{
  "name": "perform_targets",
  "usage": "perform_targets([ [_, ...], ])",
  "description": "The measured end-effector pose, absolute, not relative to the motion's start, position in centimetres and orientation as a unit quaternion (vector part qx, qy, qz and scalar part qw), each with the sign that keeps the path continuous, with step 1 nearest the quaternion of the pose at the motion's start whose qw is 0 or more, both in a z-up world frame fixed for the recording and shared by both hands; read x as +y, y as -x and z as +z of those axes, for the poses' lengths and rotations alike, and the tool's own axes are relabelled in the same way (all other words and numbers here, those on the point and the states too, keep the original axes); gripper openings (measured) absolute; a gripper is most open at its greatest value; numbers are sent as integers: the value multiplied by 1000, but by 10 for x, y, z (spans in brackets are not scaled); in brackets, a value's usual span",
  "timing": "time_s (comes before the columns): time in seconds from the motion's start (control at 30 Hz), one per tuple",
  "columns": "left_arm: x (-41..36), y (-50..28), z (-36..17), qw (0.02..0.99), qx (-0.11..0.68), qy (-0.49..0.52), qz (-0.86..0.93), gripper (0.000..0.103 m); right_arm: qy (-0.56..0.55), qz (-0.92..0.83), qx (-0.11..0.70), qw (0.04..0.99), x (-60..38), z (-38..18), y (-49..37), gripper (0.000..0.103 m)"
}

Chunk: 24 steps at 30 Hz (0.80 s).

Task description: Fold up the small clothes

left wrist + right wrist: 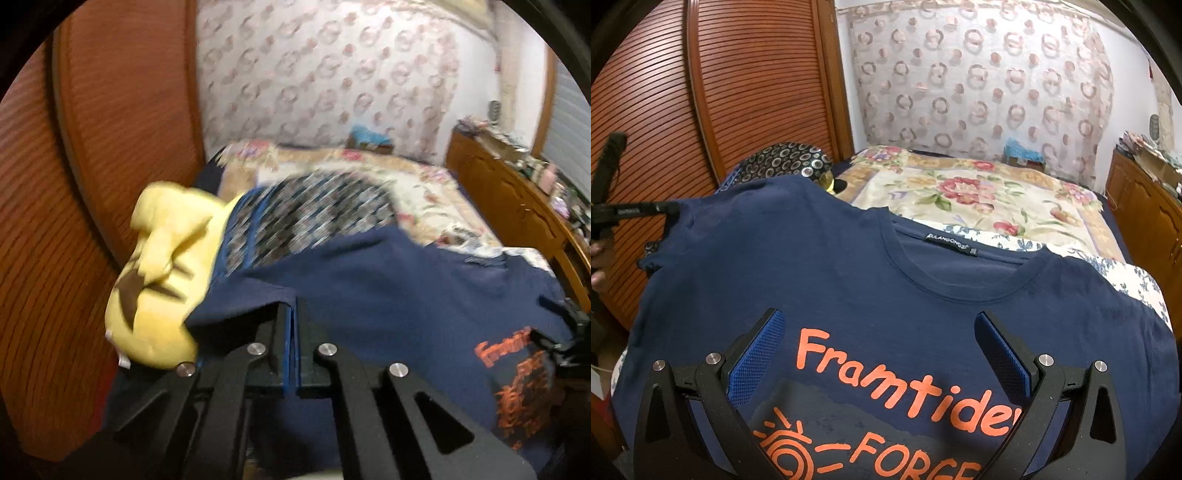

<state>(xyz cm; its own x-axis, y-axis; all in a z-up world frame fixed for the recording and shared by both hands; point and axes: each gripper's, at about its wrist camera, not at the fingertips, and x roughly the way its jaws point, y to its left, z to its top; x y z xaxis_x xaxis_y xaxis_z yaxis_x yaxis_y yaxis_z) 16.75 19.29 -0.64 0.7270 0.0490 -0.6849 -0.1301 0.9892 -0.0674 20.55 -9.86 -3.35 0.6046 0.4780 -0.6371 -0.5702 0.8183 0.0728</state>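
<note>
A navy T-shirt (820,280) with orange print lies face up on the bed, collar toward the far side. My right gripper (879,325) is open and empty, hovering over the chest print, its blue pads (757,358) either side of the lettering. My left gripper (293,314) is shut on the T-shirt (388,291) at its left sleeve edge and holds that fabric lifted. In the right wrist view the left gripper (670,210) shows at the far left, pinching the sleeve.
A yellow plush toy (162,280) lies at the shirt's left, beside a patterned pillow (314,218). A floral bedspread (979,195) covers the bed beyond. A slatted wooden wardrobe (738,92) stands on the left, a wooden cabinet (1145,214) on the right.
</note>
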Motion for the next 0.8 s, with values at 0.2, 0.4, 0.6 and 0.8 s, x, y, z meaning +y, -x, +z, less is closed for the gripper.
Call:
perform_targets([
  [0.2,135,-189,33,939,342,16,-12,0,61,288,326,898,-114,-28,-204,103],
  [0.4,85,-211,34,926,366,8,-96,24,51,276,323,904,-126,-23,-204,103],
  [0.6,80,-191,45,926,356,26,-124,49,52,268,329,904,-131,-25,-211,103],
  [0.8,110,-169,54,936,338,37,-93,54,56,288,337,895,-115,-27,-220,103],
])
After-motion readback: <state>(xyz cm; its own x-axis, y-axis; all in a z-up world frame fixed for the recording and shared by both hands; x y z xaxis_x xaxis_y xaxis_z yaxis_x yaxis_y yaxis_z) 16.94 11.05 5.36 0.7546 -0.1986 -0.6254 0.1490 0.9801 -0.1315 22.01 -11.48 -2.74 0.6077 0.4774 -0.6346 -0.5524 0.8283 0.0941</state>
